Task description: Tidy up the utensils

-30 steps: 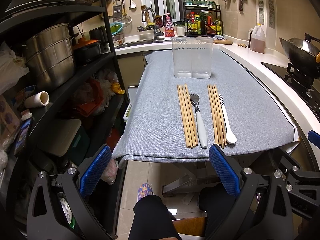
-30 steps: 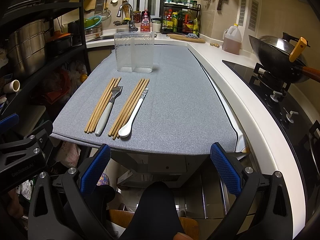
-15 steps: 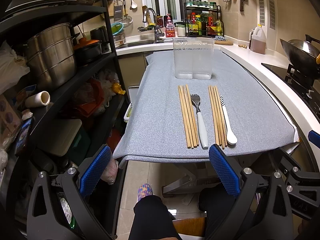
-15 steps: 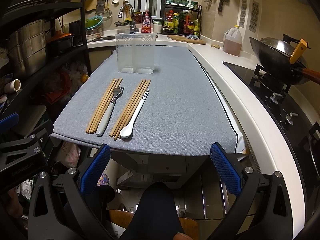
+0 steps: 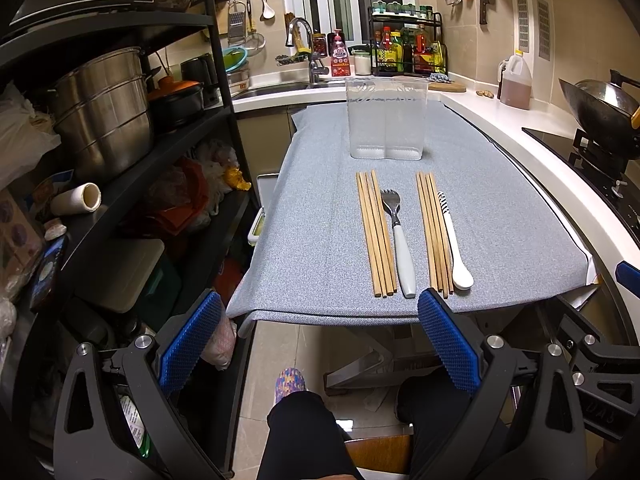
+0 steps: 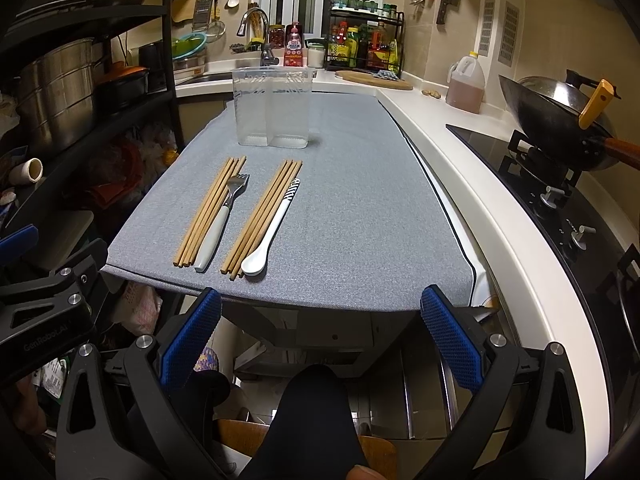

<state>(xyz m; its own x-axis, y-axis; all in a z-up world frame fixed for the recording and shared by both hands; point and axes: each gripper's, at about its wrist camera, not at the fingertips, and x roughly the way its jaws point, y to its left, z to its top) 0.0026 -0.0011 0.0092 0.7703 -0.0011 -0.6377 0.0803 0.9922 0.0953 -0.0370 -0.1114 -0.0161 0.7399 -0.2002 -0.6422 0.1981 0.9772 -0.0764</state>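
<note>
A: Four groups of utensils lie on the grey cloth [image 5: 312, 216] in the left wrist view, all nearer than the clear holder [image 5: 386, 118], which stands upright at the cloth's far end. Nearest the holder's left half is the left chopsticks bundle [image 5: 376, 234].

B: And just right of it, the fork [image 5: 396, 236], tines toward the holder, white handle toward the camera. Touching the bundle or not, I cannot tell.

A: Below the holder's right half, the right chopsticks bundle [image 5: 434, 234], with the spoon [image 5: 454, 244] just beside it, bowl at the near end.

B: The left gripper [image 5: 316, 340] hangs off the cloth's near edge, blue pads spread wide, nothing between them.

A: Over to the right wrist view. Same holder [image 6: 272, 108], two compartments, nothing inside that I can see.

B: In front of it, running at a slant: left chopsticks [image 6: 210, 212], fork [image 6: 222, 220], right chopsticks [image 6: 262, 216], spoon [image 6: 272, 228] with its striped handle end pointing at the holder.

A: The right gripper [image 6: 318, 314] sits below the near edge of the cloth [image 6: 360, 200], well right of the holder's line, jaws wide apart and gripping nothing.

B: The left gripper's black body [image 6: 48, 308] shows at the frame's left edge.
</note>
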